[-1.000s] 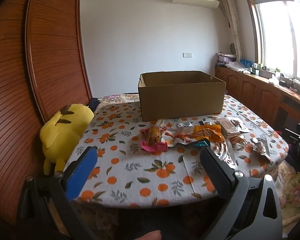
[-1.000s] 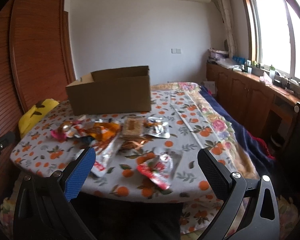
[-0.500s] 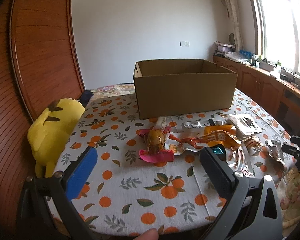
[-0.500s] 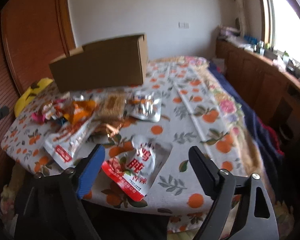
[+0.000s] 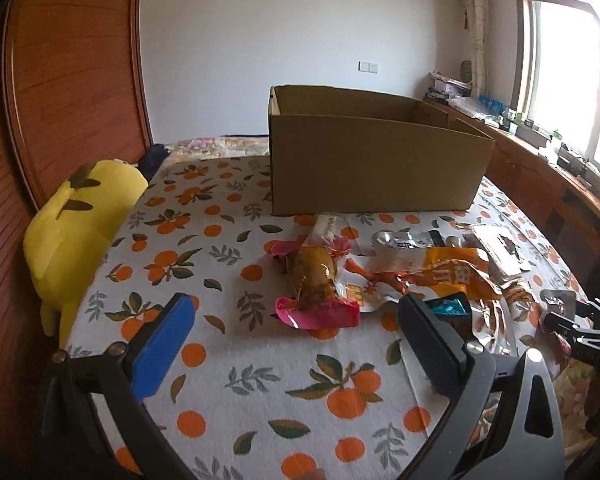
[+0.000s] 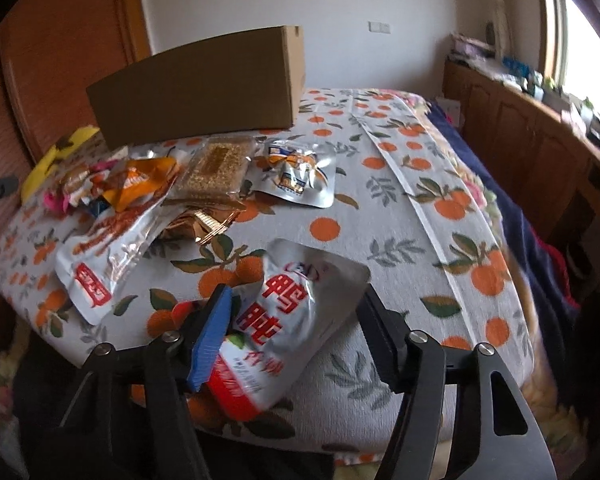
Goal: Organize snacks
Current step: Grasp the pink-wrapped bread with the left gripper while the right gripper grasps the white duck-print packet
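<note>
Orange-print tablecloth (image 6: 380, 216) everywhere; silver-red pouch (image 6: 284, 320) is straddled by the closing right gripper (image 6: 296, 332) at lower centre, long axis tilted upper right, not yet pinched.

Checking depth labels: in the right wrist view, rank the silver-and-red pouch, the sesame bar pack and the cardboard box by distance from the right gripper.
1. Silver-and-red pouch, between the closing right gripper fingers.
2. Sesame bar pack, farther back, left of centre.
3. Cardboard box, behind it.

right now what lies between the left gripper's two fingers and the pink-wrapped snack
Only bare orange-print tablecloth, seen in the left wrist view: the open left gripper sits short of the pink-wrapped snack.
</note>
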`<state>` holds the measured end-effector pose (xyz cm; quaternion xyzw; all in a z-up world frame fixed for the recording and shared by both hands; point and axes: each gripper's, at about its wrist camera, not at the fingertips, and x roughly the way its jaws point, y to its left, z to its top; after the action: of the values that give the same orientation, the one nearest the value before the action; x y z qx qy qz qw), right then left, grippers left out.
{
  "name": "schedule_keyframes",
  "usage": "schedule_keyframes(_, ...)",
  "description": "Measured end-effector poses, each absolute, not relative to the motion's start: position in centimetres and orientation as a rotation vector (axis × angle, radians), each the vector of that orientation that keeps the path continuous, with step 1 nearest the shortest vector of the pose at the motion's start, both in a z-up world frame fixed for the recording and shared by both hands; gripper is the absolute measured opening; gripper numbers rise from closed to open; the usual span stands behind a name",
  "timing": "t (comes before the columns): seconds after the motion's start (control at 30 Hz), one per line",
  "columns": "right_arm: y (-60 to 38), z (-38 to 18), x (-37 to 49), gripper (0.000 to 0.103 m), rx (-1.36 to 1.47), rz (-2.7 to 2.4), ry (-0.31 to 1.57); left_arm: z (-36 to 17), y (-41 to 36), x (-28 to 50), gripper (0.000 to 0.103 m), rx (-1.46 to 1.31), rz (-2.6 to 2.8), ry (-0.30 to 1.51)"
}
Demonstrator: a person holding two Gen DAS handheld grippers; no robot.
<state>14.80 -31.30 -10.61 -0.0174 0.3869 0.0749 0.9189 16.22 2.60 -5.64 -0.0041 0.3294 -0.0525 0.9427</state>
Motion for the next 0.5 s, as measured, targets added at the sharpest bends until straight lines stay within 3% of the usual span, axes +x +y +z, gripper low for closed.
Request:
schedule_keyframes(0.27, -31.2, -10.6, 15.3, 0.033, -0.046, 0.181, 0.767, -6.5, 2.5, 19.0, 0.101, -0.011, -0.151, 0.714)
schedule_keyframes(0.5, -31.2, -10.4, 15.3, 0.029, -0.041, 0.208, 0.763, -7.0, 1.7, 21.7, 0.089, -0.016, -0.202, 0.760)
